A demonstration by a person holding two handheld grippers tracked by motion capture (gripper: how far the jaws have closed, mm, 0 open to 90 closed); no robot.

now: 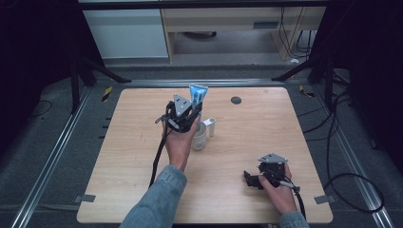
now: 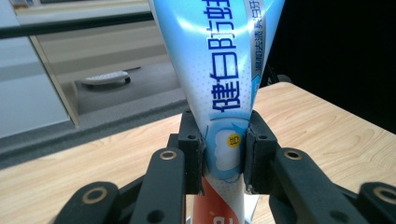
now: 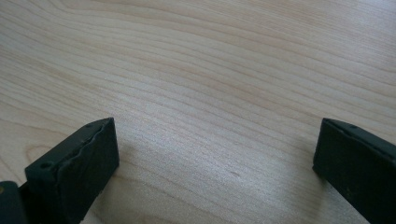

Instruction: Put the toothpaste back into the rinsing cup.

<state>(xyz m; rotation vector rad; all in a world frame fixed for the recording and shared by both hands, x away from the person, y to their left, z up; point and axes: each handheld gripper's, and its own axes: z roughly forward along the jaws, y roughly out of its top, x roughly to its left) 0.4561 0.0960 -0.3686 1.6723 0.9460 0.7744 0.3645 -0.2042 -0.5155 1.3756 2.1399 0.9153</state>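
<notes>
The toothpaste tube (image 2: 219,70) is pinched in my left tool (image 1: 190,111), both pads pressed against its lower body, with the wide crimped end standing up above the jaws. From the high view I see that blue-and-white end (image 1: 198,93) poking out just past the grey plate on top of the left tool, held above the middle of the bench (image 1: 142,156). In the left gripper view the tube rises straight up between the jaws, blue printed characters running along it (I can't read them well enough to say more), a small yellow dot at pad level and an orange band lower down.

Right beside my left hand (image 1: 179,145) stands a white cup (image 1: 199,137), partly hidden behind the hand and tool, so I cannot tell whether the tube's lower end reaches into it. Just beyond the cup a small white upright piece (image 1: 211,127) stands on the bench; too small for me to identify.

My right tool (image 1: 253,179) rests low near the front right corner of the bench, well apart from the tube. In the right gripper view its jaws are spread wide with bare wood grain between them.
</notes>
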